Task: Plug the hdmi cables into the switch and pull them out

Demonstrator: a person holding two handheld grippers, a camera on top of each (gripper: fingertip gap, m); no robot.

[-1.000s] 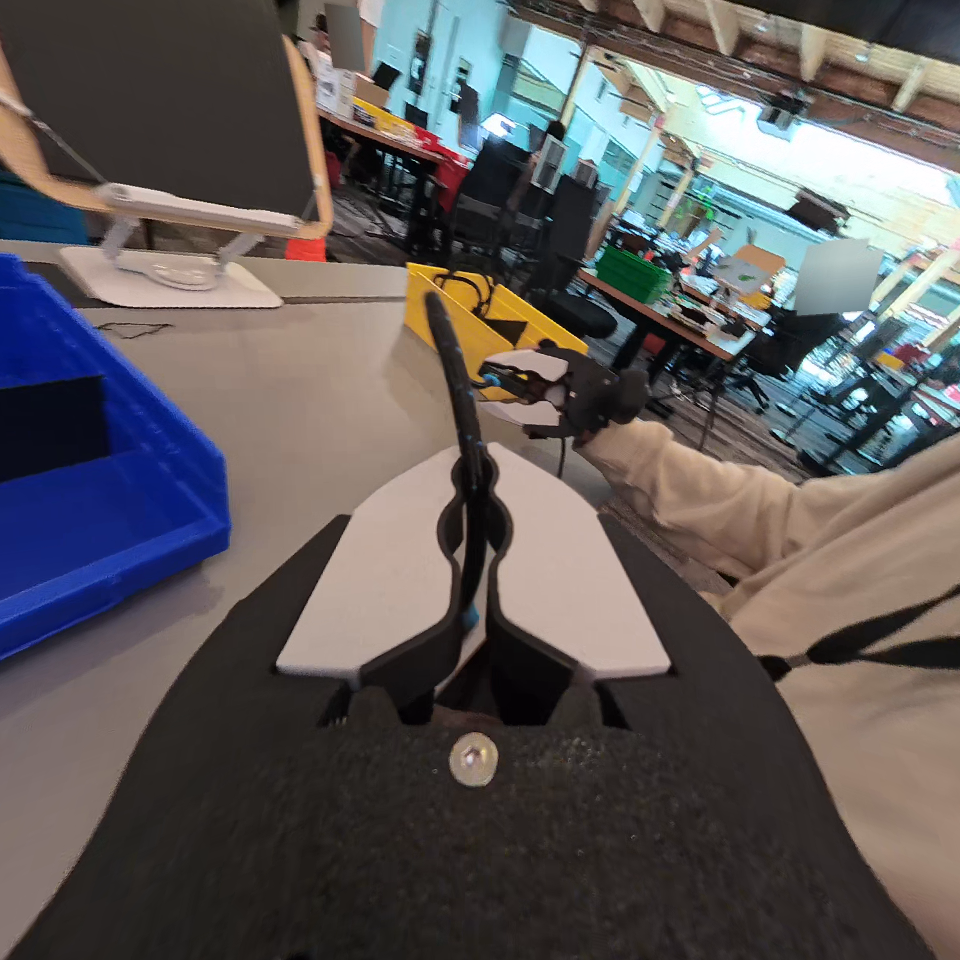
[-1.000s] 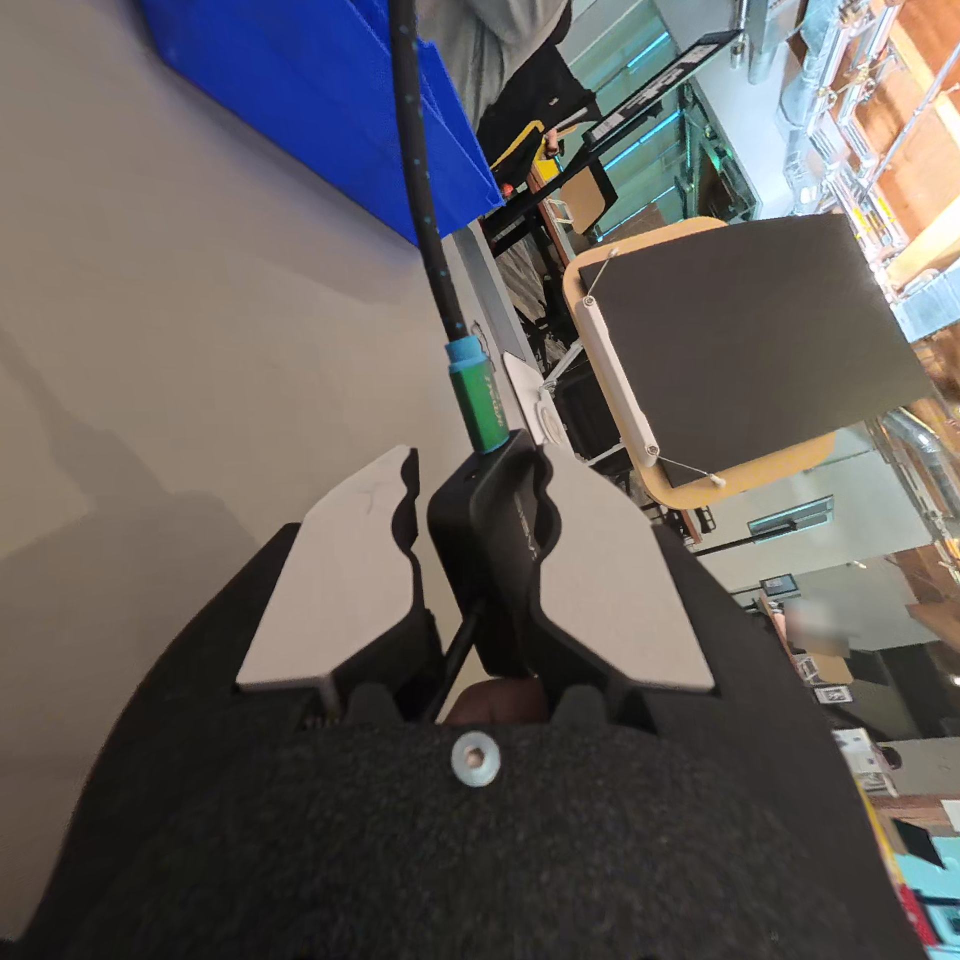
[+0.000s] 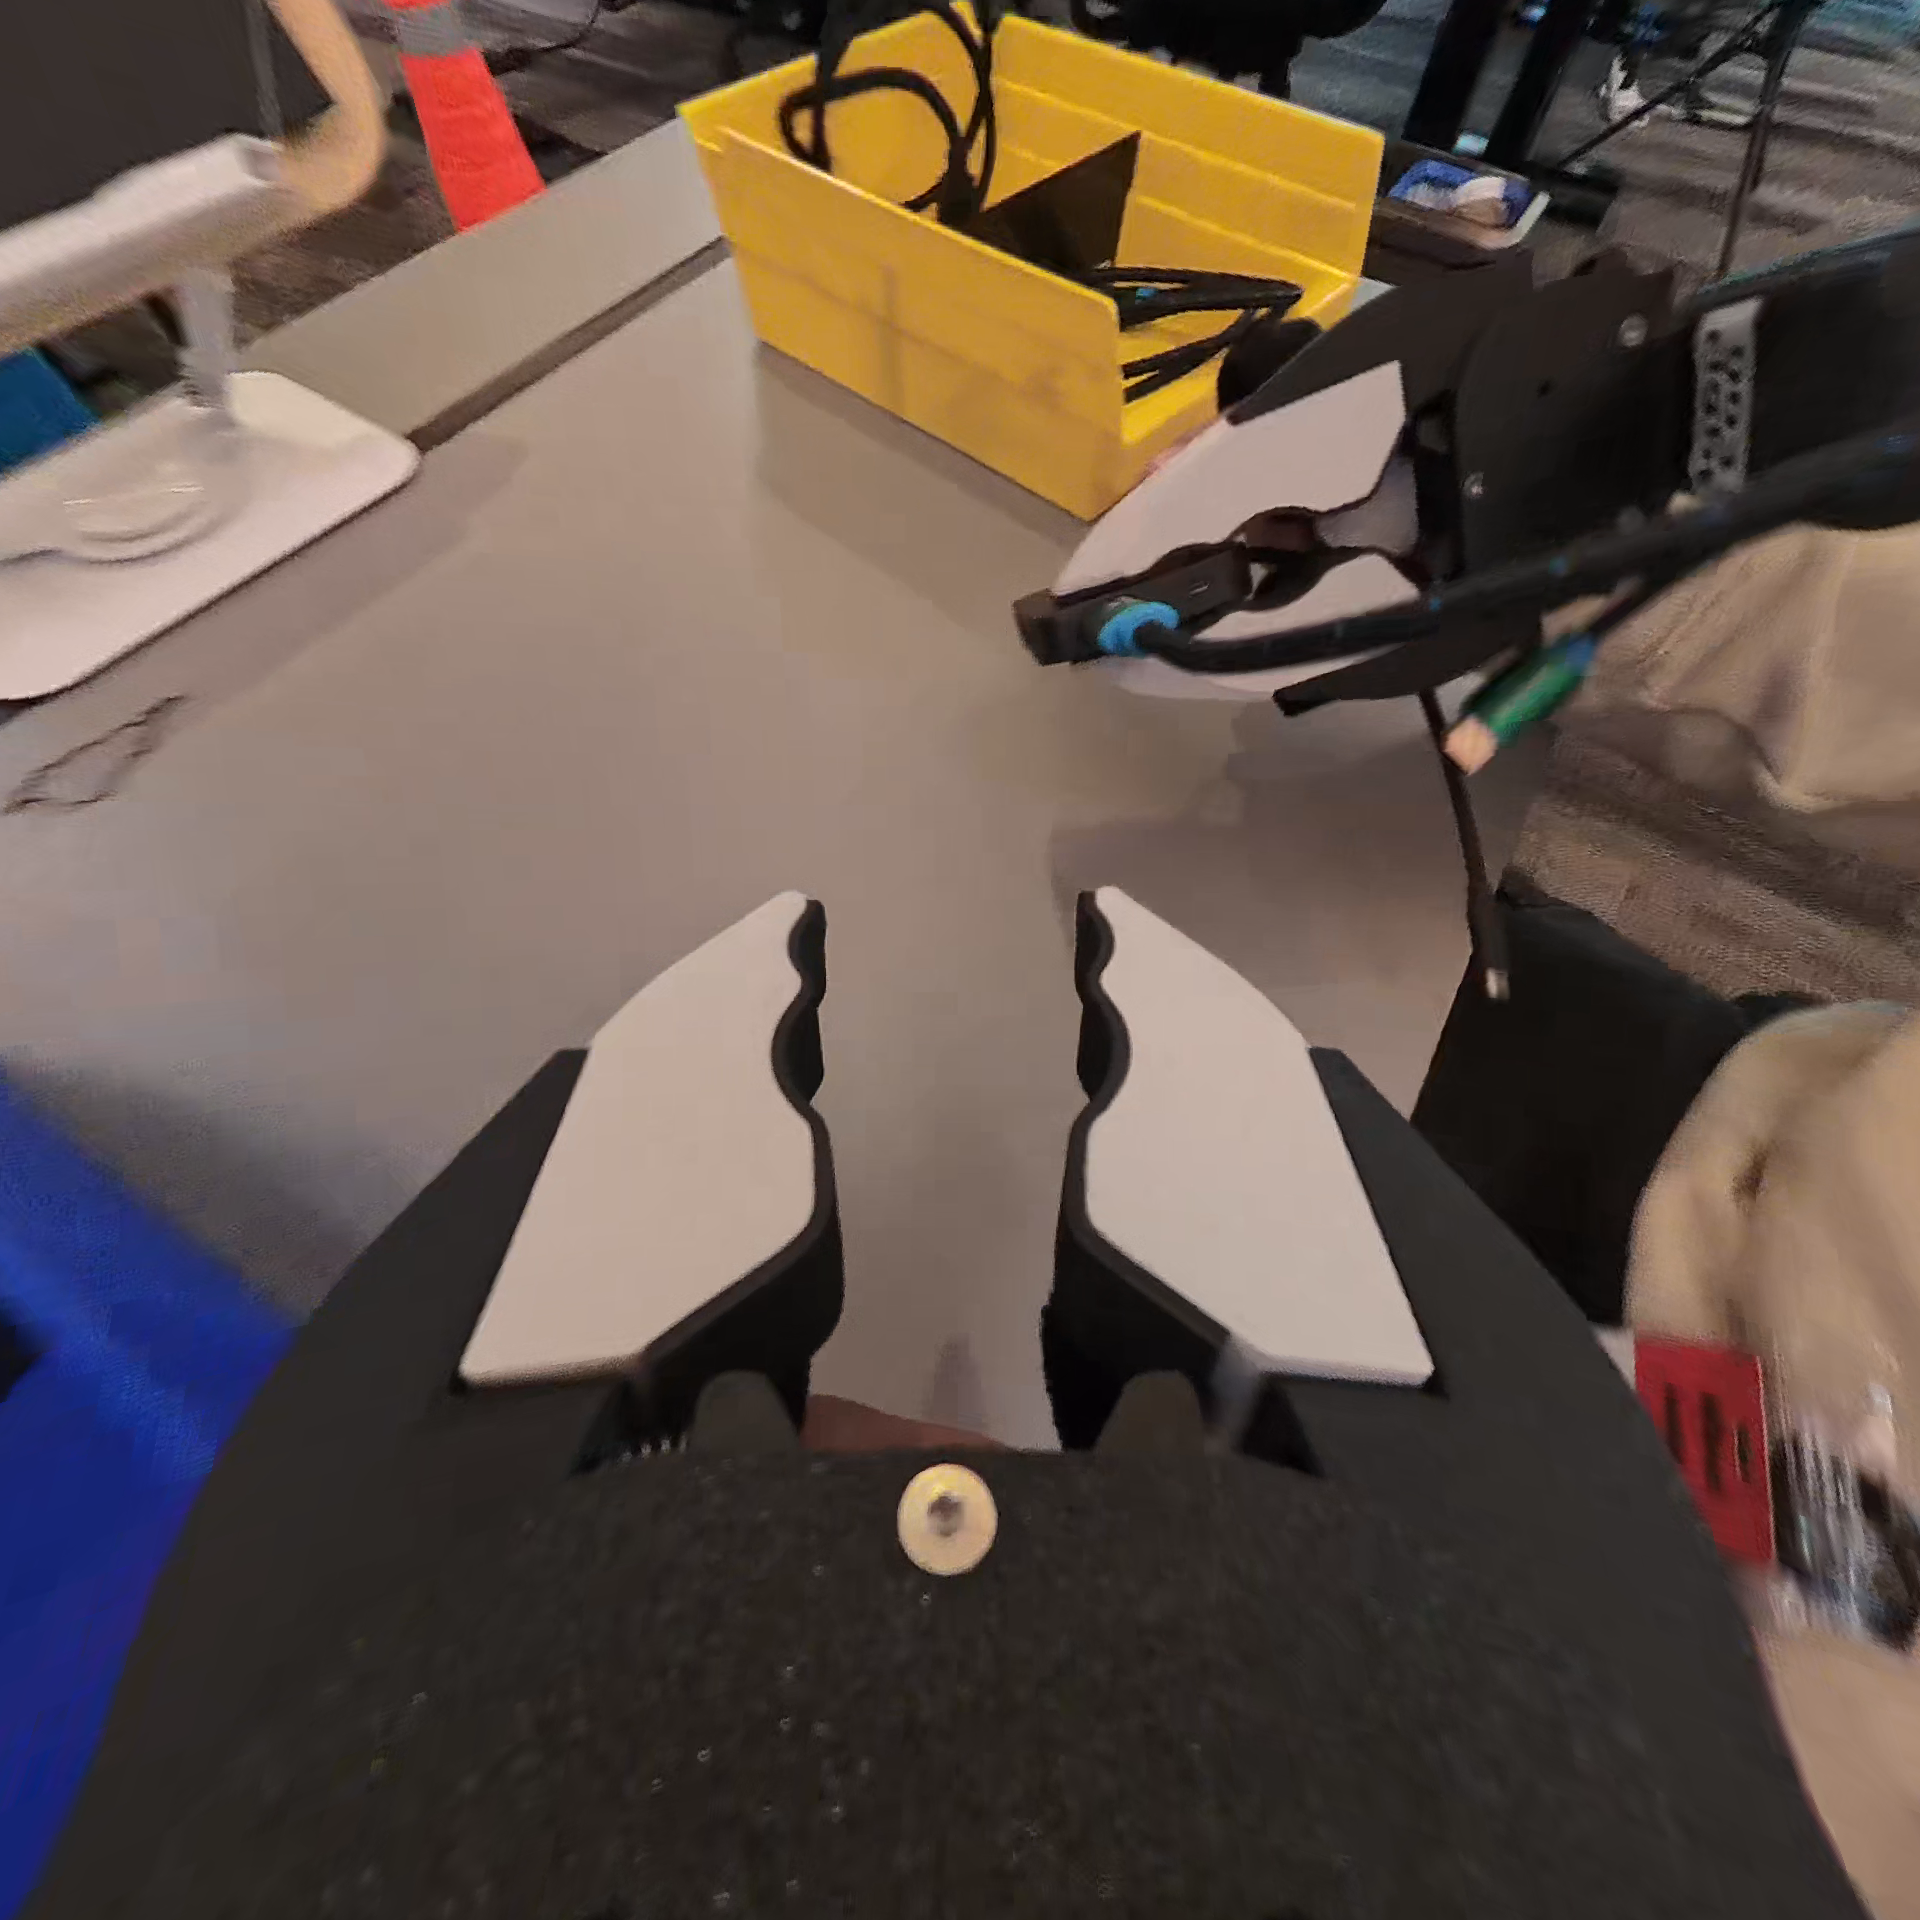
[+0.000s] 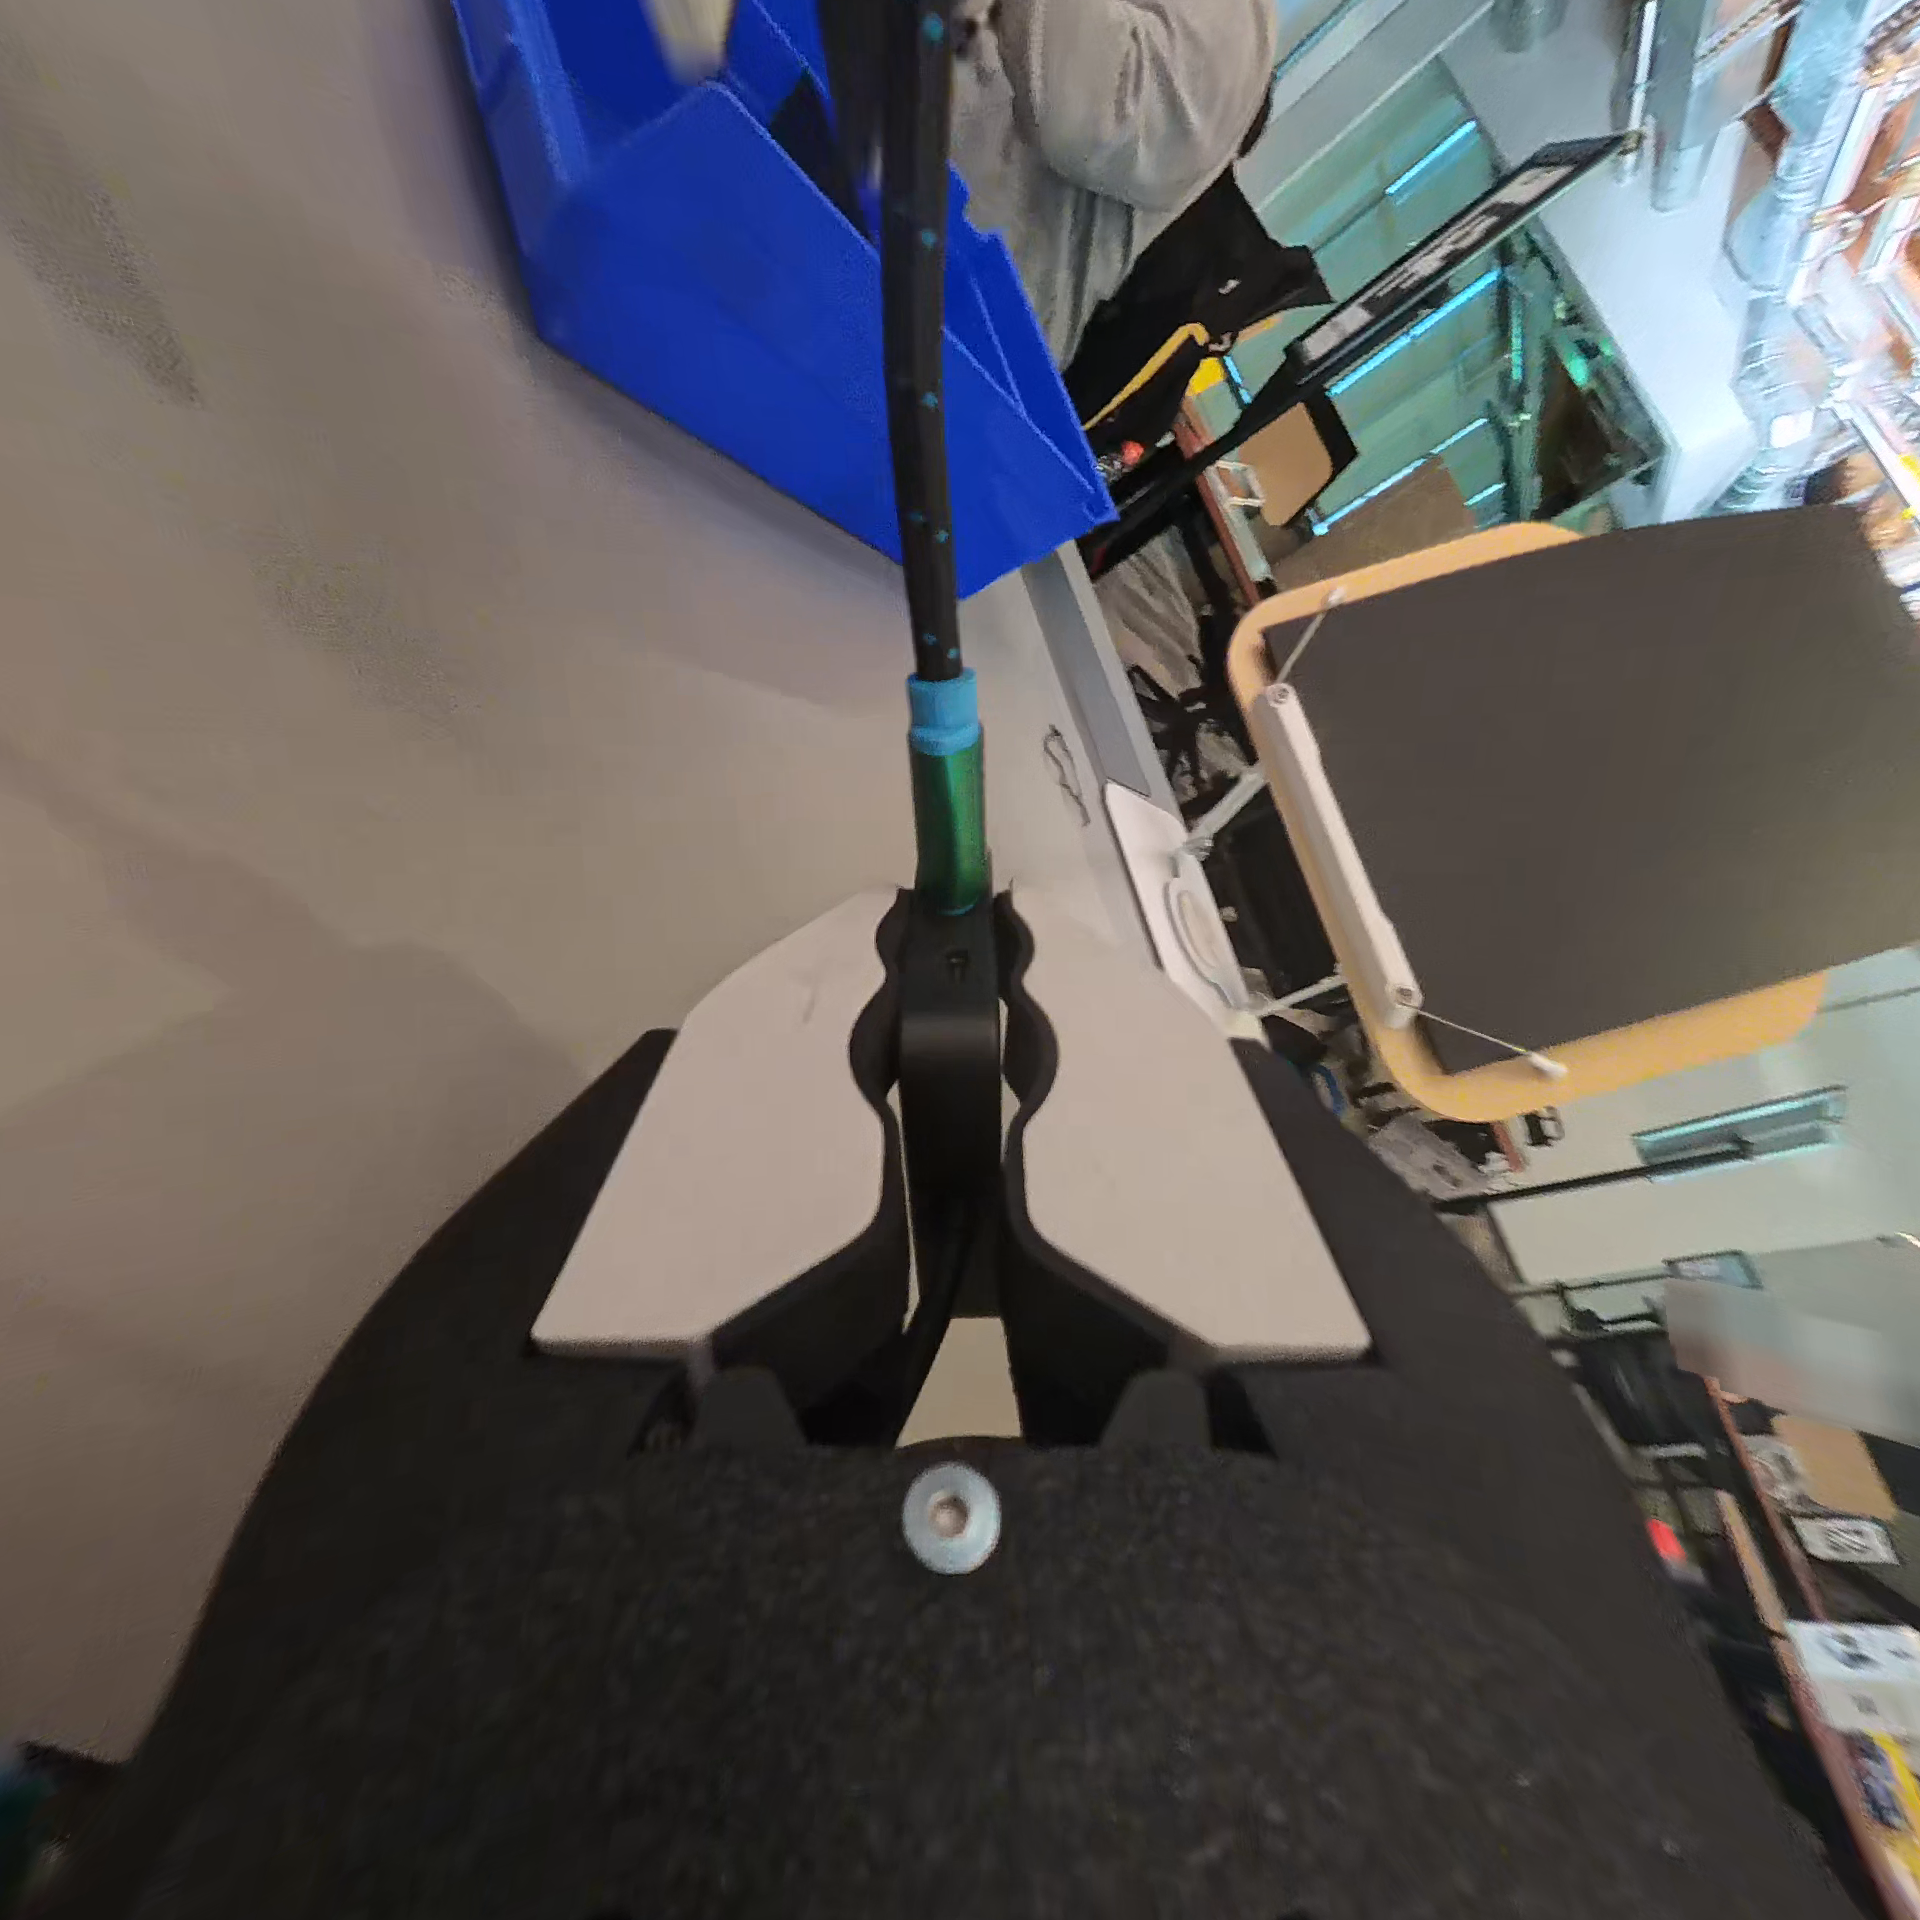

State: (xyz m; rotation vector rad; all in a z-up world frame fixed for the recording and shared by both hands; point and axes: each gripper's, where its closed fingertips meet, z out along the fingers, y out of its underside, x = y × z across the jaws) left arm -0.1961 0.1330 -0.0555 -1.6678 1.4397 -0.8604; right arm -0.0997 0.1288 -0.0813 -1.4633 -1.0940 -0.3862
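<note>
Left gripper wide and empty at lower centre, right gripper clamped on the black switch with a green-plugged hdmi cable seated; next, pinch the plug body and pull straight.

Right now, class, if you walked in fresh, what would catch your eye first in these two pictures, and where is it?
First, the right claw, shut on the black switch with a green-ended HDMI cable plugged into it, held above the grey table. Next, the left claw, open and empty in the foreground of its own view. Then the bright yellow bin of tangled cables at the table's far edge.
</note>
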